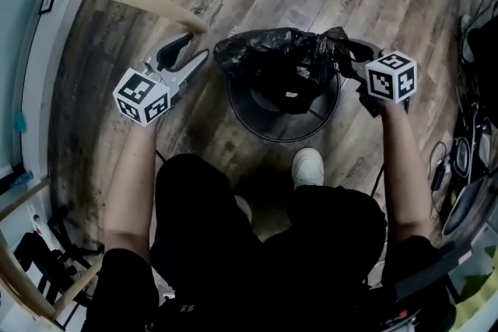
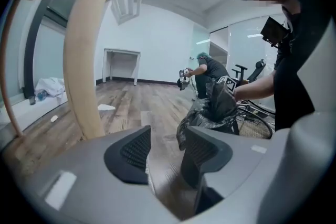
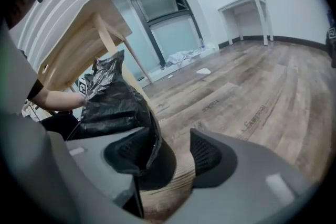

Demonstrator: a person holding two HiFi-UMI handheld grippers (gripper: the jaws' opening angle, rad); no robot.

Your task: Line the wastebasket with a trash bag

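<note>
**Head view.** Your left gripper [image 1: 191, 50] sits just beside the wastebasket [image 1: 323, 124], on its left, apart from the rim. Its jaws are spread and point toward the trash bag [image 1: 272, 58] without touching it. Your right gripper [image 1: 354, 54] is at the opposite rim, its jaws against the bunched edge of the trash bag. The bag is draped over the top of the wastebasket and sags into it.

**Left gripper view.** The jaws stand well apart. Only the wooden floor [image 2: 152, 107] shows between the pads, so this gripper holds nothing. The trash bag [image 2: 210, 110] lies ahead of the jaws and to their right, with the wire wall of the wastebasket [image 2: 257, 126] beyond it.

**Right gripper view.** The jaws stand partly apart. A fold of the trash bag [image 3: 113, 102] hangs in the gap and lies against the pad nearer the wastebasket. The other pad [image 3: 207, 152] is clear of it, so the bag is not clamped.
</note>
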